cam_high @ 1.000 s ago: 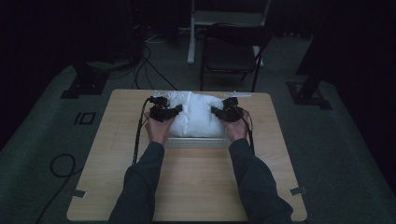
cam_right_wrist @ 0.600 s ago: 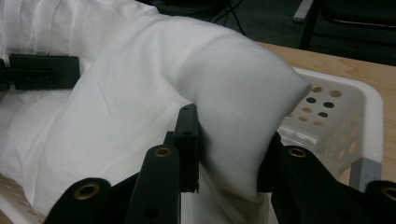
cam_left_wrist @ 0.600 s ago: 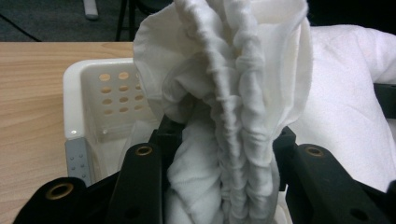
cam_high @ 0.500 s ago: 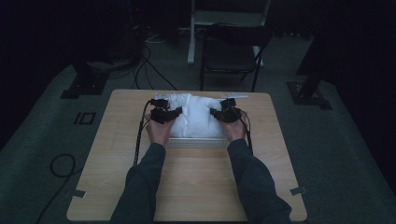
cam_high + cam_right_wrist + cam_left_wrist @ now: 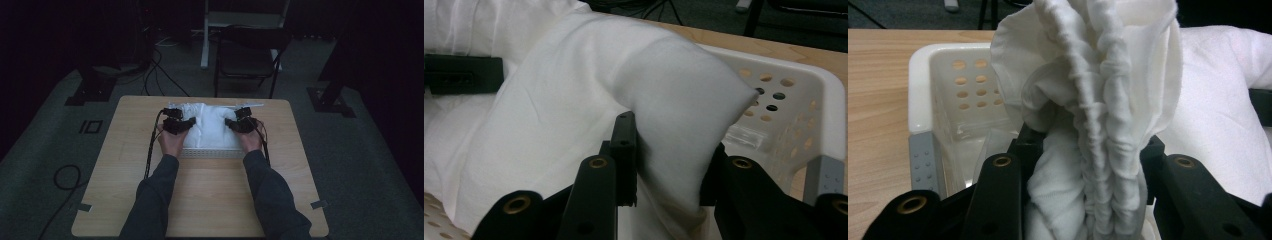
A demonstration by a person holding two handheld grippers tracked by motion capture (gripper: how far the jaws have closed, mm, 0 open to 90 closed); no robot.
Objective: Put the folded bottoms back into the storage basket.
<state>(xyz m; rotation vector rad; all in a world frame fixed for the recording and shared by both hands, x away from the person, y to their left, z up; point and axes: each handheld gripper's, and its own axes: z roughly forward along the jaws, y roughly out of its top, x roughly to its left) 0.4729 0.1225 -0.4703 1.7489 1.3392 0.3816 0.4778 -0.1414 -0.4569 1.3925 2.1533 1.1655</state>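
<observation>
A white cloth (image 5: 210, 126) is heaped in a white perforated basket (image 5: 210, 152) on the wooden table. My left gripper (image 5: 184, 123) holds the cloth's left side; its own view shows a gathered, ruffled bunch of the cloth (image 5: 1088, 125) pinched between the black jaws, above the basket's corner (image 5: 923, 95). My right gripper (image 5: 233, 123) holds the right side; a smooth fold of the cloth (image 5: 674, 110) sits clamped between its jaws, over the basket's rim (image 5: 819, 100). The left gripper (image 5: 464, 74) shows far off across the cloth in the right gripper view.
The table (image 5: 200, 200) has bare wood in front of the basket and at both sides. A dark folding chair (image 5: 247, 55) stands behind the table's far edge. Cables (image 5: 150, 150) trail from the left gripper across the table.
Both grippers have shifted slightly toward the far edge of the table with the cloth held between them; the cloth stays bunched in the basket.
</observation>
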